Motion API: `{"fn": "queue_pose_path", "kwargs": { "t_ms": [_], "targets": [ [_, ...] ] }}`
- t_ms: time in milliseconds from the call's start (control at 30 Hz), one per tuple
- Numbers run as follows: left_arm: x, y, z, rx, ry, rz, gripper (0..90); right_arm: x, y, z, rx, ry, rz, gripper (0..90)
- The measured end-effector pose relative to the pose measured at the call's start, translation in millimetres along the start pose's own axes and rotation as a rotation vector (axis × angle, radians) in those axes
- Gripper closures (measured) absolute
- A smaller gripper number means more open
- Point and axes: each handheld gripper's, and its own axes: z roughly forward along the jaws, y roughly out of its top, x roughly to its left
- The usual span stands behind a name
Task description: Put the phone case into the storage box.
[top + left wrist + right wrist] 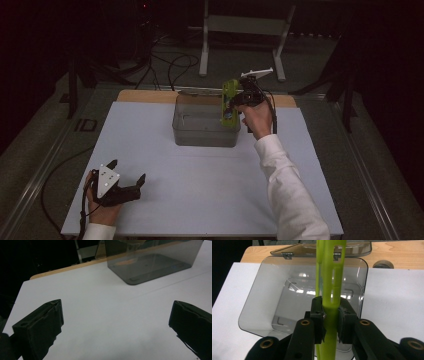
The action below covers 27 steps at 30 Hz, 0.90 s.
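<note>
**Right gripper clamped on green tool over the bin; left gripper idle, jaws apart**

Table point(150, 150): flat white matte sheet over a wooden board, wood strip showing along the far edge.

Bin point(200, 135): smoky translucent plastic box, rounded corners, smooth glossy walls, open top. Hinged clear lid point(287, 251) folded back onto the wood behind it. Sits at the table's far centre.

Green tool point(230, 100): lime-green plastic, long and flat, slotted cut-outs along its length, glossy. It stands close to upright at the bin's right wall, lower end near or just inside the rim; can't tell if it touches the bin. In the right gripper view it point(329, 290) runs straight up between the two black jaws, pads pressing its narrow lower section from both sides. Firm grip.

Right gripper point(240, 97): black body, white plate on top. Hand behind it, white-sleeved forearm stretched forward across the table's right half, gripper above the bin's right far corner.

Left gripper point(127, 172): black, grey three-cornered plate on top, resting low at the near-left of the table, well apart from the bin. Jaws spread wide, only bare white sheet between them. Hand wrapped round the handle, pointing toward the bin.
</note>
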Motion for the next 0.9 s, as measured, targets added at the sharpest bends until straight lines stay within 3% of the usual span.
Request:
{"fn": "queue_pose_path", "kwargs": {
  "t_ms": [233, 900],
  "targets": [
    [-0.2, -0.2, 0.5, 0.001, -0.002, 0.001, 0.0, -1.3, 0.3, 4.7, 0.012, -0.026, -0.005, 77.7],
    [0.4, -0.1, -0.2, -0.002, 0.001, -0.001, 0.0, -2.5, -1.6, 20.2, 0.041, -0.047, 0.007, 77.7]
  ]
}}
